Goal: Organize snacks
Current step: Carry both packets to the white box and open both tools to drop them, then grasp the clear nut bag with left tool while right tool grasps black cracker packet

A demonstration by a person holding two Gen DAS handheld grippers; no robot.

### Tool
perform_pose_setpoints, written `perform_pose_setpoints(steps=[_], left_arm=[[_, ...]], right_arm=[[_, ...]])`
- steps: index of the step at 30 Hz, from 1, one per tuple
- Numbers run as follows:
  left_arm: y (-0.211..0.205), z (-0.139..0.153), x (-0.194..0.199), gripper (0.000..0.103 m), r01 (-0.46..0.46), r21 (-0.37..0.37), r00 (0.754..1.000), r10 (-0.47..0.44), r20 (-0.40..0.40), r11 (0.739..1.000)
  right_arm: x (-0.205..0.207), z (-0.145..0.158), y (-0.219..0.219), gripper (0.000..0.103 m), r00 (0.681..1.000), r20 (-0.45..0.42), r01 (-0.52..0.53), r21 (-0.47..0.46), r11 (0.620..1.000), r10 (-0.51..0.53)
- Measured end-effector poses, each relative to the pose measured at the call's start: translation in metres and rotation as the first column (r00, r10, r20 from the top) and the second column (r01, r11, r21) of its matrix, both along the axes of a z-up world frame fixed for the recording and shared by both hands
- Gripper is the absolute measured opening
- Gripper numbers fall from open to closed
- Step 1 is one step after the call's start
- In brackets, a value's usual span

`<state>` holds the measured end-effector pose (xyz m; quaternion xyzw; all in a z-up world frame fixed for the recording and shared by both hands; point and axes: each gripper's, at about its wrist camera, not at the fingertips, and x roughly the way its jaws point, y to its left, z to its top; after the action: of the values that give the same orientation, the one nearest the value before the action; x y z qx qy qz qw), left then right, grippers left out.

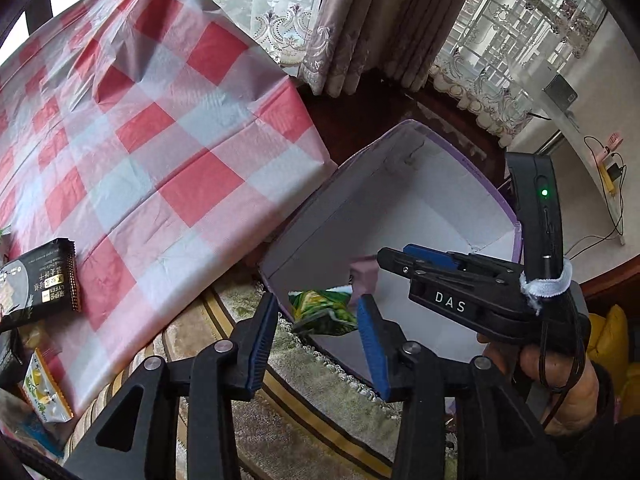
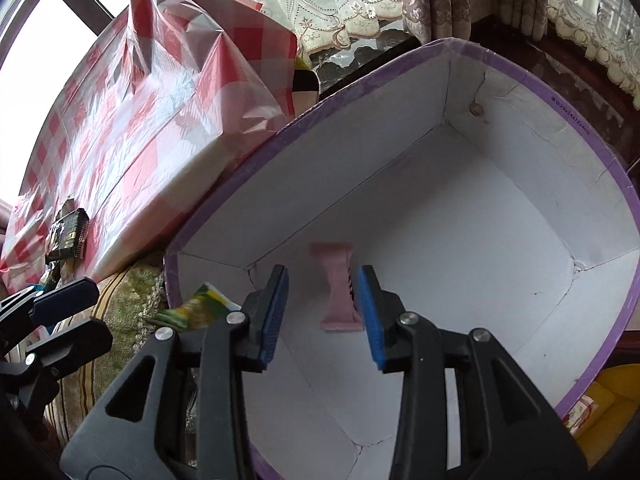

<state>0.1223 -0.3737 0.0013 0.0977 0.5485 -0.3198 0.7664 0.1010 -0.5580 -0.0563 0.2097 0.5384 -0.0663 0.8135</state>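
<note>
My left gripper stands open above the near rim of a white box with a purple edge. A green snack packet lies between its blue pads, and neither pad presses on it. From the right wrist view, the green packet sits at the box's left rim, beside the left gripper. My right gripper is open over the box, with a pink packet loose between its fingers. In the left wrist view the right gripper hangs just above the pink packet.
A table under a red and white checked cloth stands left of the box. A black snack packet and a yellow lemon packet lie near its edge. The box rests on a patterned green and striped cover. Curtains hang behind.
</note>
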Motion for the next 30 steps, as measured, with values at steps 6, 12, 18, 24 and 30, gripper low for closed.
perform_pose_setpoints(steps=[6, 12, 18, 24, 30], left_arm=[[0.015, 0.010, 0.002, 0.079, -0.054, -0.085, 0.998, 0.055, 0.016, 0.995], [0.039, 0.033, -0.002, 0.082, -0.104, -0.225, 0.989, 0.125, 0.081, 0.969], [0.075, 0.047, -0.006, 0.082, -0.222, -0.204, 0.951, 0.258, 0.171, 0.953], [0.122, 0.051, -0.009, 0.079, -0.325, -0.234, 0.916, 0.366, 0.161, 0.916], [0.180, 0.052, -0.018, 0.071, -0.440, -0.302, 0.863, 0.491, 0.117, 0.846]], right_arm=[[0.003, 0.019, 0.000, 0.053, 0.998, 0.013, 0.065, -0.153, 0.986, -0.064], [-0.001, 0.048, 0.009, 0.055, 0.993, 0.120, 0.042, -0.184, 0.982, -0.020], [0.001, 0.069, 0.032, 0.058, 0.976, 0.204, -0.043, -0.138, 0.990, 0.071], [0.011, 0.077, 0.077, 0.058, 0.962, 0.208, -0.173, -0.043, 0.984, 0.178], [0.019, 0.077, 0.127, 0.058, 0.932, 0.193, -0.310, -0.017, 0.951, 0.307]])
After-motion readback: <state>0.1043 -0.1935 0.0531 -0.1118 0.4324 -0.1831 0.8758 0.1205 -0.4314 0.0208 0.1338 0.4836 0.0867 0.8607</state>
